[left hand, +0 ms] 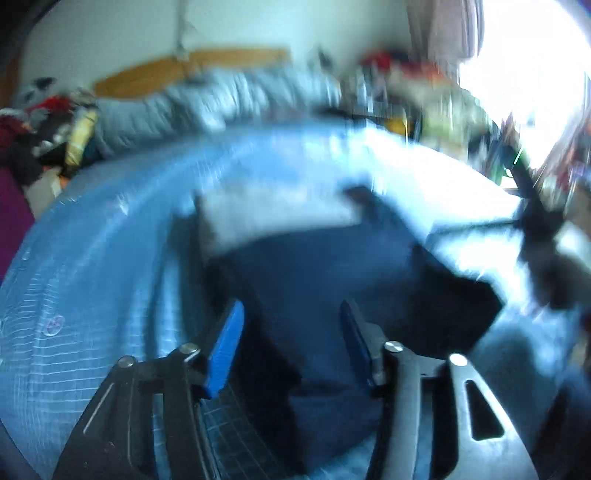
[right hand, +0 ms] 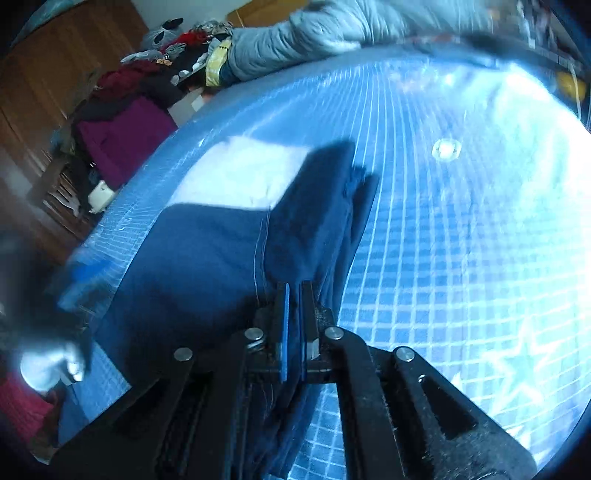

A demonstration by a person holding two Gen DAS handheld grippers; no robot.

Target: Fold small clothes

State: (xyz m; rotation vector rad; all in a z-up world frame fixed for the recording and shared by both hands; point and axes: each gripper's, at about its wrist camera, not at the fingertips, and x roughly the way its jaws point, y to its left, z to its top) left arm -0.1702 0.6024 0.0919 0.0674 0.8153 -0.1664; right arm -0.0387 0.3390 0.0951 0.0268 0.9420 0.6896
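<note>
Right hand-held gripper [right hand: 293, 291] is clamped on the near edge of the dark blue garment [right hand: 221, 251], its two blue pads pressed close together with cloth between them. Left hand-held gripper [left hand: 291, 314] hangs over the same garment [left hand: 325, 273] with its blue fingers [left hand: 227, 347] spread wide apart and nothing between them; that view is heavily blurred. The garment lies on the blue gridded mat [right hand: 461, 240] covering the table, partly folded, with a white piece of cloth [right hand: 240, 173] at its far end, touching it. At the far left edge of the table sits a heap of mixed clothes [right hand: 129, 110], and a pale grey padded jacket [right hand: 295, 33] lies along the far edge
</note>
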